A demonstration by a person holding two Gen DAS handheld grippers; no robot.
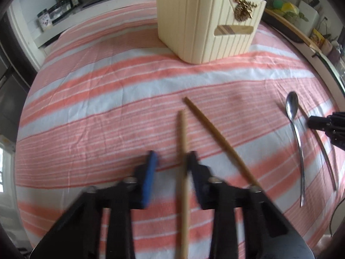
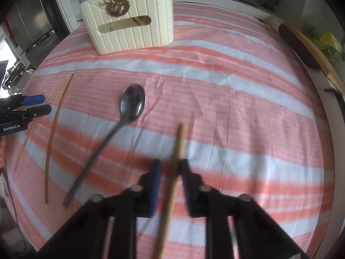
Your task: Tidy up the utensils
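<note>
A cream utensil holder with a gold emblem stands at the far side of the striped cloth; it also shows in the right wrist view. My left gripper is open, with one wooden chopstick lying between its fingers, close to the right finger. A second chopstick lies just to the right. My right gripper is open around a third chopstick. A metal spoon lies left of it, also in the left wrist view.
The pink and white striped cloth covers the table. Jars and bottles stand on the counter at the back left. A wooden board and green items lie along the right edge.
</note>
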